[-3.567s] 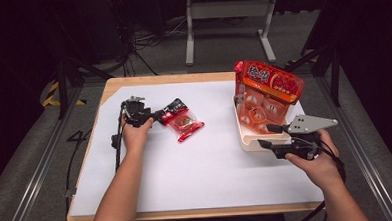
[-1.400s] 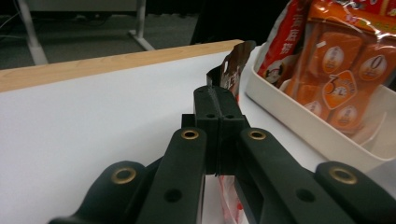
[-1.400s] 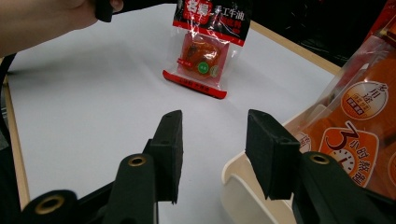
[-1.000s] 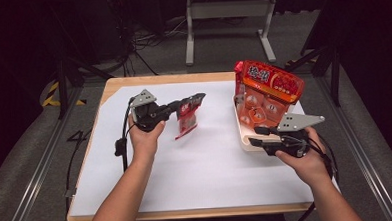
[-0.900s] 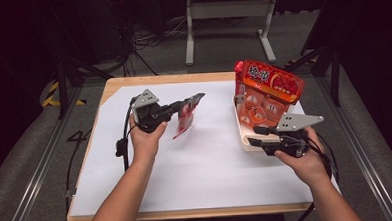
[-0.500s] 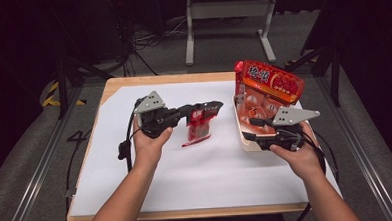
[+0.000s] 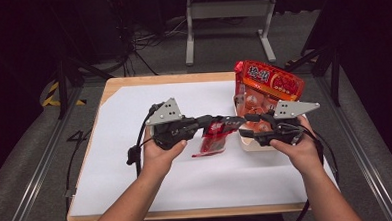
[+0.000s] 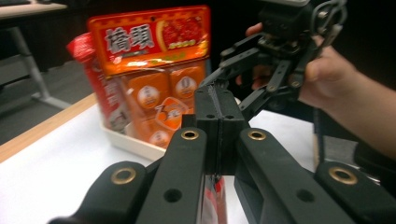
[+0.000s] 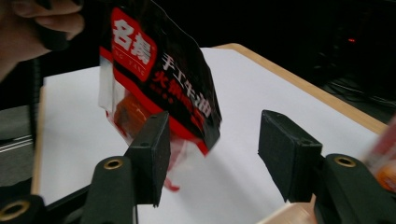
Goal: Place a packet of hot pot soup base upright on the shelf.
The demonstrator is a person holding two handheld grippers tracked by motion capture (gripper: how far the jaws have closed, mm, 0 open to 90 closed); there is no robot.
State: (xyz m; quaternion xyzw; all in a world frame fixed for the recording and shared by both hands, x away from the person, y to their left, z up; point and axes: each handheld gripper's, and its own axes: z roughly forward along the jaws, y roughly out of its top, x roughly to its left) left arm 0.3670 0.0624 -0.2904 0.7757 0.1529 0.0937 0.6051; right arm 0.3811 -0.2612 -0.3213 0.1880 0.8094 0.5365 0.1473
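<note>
The left gripper point(image 7: 223, 125) is clamping a small red-and-black packet point(image 7: 213, 139) in the air above the counter point(image 7: 134, 118), beside the tray point(image 7: 248, 144). The right gripper point(image 7: 245, 126) is waiting, jaws spread. This looks like a handover; next, those jaws need closing on the packet.

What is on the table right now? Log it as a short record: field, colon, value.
surface: white sheet on a wooden table
left gripper: shut on the small red-and-black packet, lifted off the sheet
right gripper: open, jaws facing the packet, not closed on it
large orange snack bag: upright in a white tray, right side of table
</note>
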